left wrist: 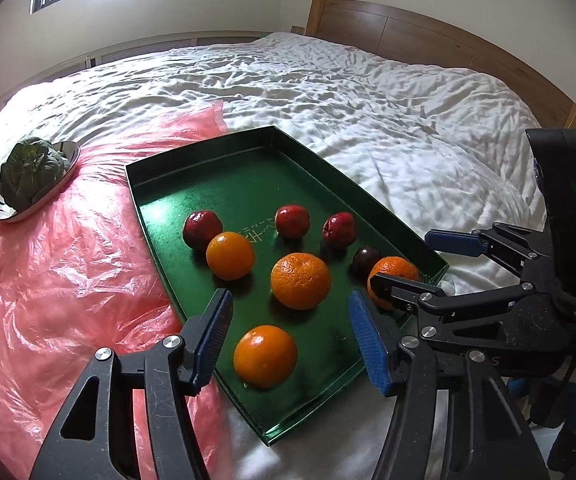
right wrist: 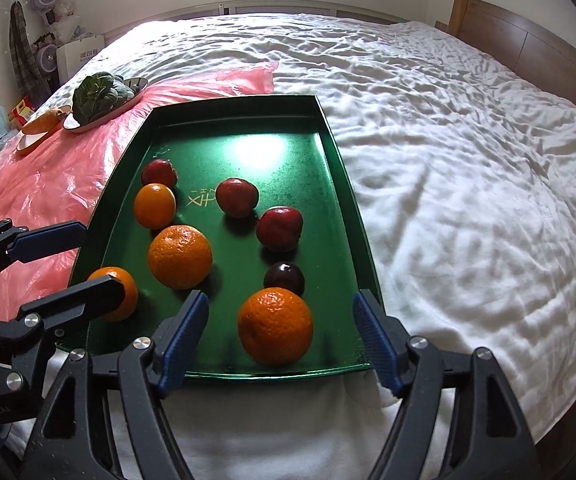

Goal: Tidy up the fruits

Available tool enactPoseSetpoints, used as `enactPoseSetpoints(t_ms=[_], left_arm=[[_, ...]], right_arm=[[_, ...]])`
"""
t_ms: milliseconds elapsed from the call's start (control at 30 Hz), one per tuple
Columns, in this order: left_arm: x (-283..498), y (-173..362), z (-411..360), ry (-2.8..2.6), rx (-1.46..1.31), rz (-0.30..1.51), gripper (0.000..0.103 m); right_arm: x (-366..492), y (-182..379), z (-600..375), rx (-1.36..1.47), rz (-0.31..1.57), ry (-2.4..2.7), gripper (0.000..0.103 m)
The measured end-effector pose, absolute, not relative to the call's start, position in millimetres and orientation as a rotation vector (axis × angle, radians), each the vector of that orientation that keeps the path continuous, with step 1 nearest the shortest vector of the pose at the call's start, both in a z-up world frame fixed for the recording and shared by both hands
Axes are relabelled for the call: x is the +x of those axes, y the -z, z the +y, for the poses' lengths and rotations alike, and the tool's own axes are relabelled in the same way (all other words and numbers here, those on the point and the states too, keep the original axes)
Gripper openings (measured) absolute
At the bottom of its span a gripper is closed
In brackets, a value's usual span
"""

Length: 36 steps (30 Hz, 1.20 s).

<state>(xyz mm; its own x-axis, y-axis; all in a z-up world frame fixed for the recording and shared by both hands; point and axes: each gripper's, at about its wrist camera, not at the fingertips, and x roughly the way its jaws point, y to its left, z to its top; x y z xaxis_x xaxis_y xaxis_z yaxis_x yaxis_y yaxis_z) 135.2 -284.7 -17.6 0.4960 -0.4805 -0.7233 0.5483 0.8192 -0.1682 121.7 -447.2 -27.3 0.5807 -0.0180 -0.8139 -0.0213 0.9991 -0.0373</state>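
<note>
Green tray (right wrist: pixel 329 128) rim near both grippers, jaws apart

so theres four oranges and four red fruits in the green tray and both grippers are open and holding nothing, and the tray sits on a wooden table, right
One thing is off: the green tray sits on a bed with a white sheet, not a wooden table, as the right wrist view shows. The rest holds: four oranges, four red fruits, and the left gripper and right gripper are open and empty.
</note>
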Motion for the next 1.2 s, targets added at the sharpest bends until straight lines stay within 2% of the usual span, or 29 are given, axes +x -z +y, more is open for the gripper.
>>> enactPoseSetpoints(t_ms=[300,767,800,933,1200], left_arm=[[93.2,-18.3,-244.0,0.573,0.053,0.777,0.055],[38.0,-18.7,-128.0,0.321,0.038,0.763,0.055],[36.4,-17.7,-120.3,0.302,0.034,0.765,0.057],[33.0,-13.0,-94.8,0.247,0.032,0.771,0.076],[34.3,-3.2,-64.3,0.152,0.003,0.795,0.082]], right_arm=[[80.2,-7.4,-420.3,-0.036,0.856,-0.016,0.103],[41.8,-7.0,-318.5,-0.002,0.806,-0.102,0.103],[40.6,-6.3,-311.8,-0.004,0.804,-0.107,0.103],[38.4,-1.6,-288.4,-0.007,0.806,-0.134,0.103],[37.3,0.9,-253.0,-0.046,0.788,-0.176,0.103]])
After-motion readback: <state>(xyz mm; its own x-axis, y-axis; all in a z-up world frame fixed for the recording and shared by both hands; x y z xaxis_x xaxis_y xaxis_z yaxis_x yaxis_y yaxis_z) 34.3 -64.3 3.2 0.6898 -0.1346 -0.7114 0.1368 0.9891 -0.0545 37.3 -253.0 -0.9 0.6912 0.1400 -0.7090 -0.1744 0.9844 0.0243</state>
